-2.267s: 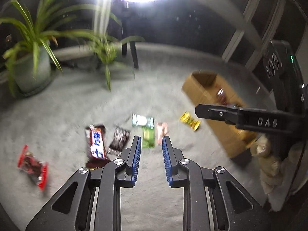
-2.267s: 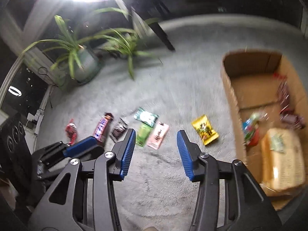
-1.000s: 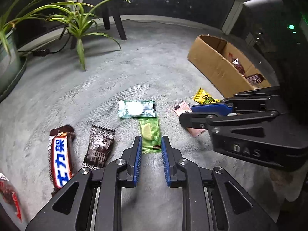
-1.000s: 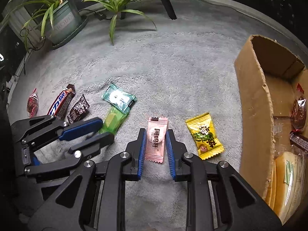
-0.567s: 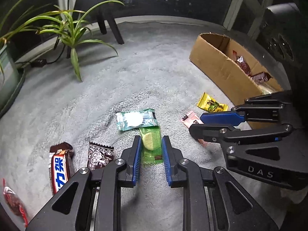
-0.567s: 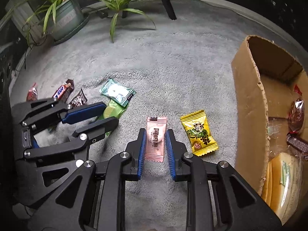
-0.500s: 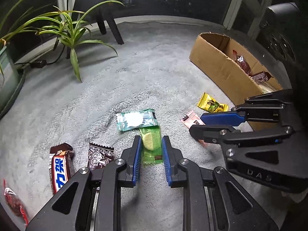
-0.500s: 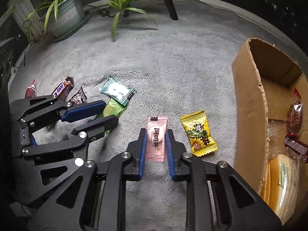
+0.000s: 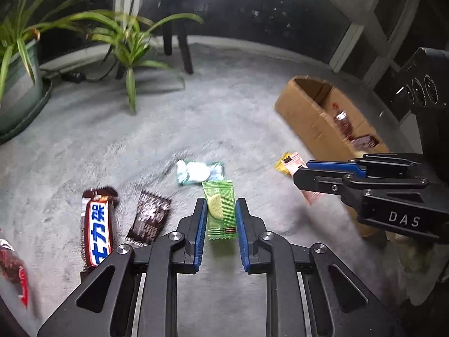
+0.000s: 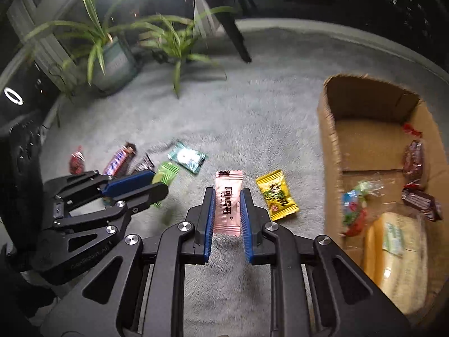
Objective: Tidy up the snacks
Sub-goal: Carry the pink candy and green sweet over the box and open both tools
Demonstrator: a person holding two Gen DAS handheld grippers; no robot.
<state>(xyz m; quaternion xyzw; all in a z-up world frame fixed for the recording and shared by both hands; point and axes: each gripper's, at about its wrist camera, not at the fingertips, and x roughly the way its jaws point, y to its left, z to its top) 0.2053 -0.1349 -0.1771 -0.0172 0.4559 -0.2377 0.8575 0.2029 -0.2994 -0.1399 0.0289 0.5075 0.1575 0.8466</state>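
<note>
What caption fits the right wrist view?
Right gripper shut on a pink snack packet, lifted over the grey carpet beside the cardboard box.

Both wrist views: close, downward, overlapping

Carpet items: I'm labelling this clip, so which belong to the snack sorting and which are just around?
Job: light green lime packet, pink sachet, yellow candy packet, brown cardboard box.
Around: potted spider plants, dark chair legs.
</note>
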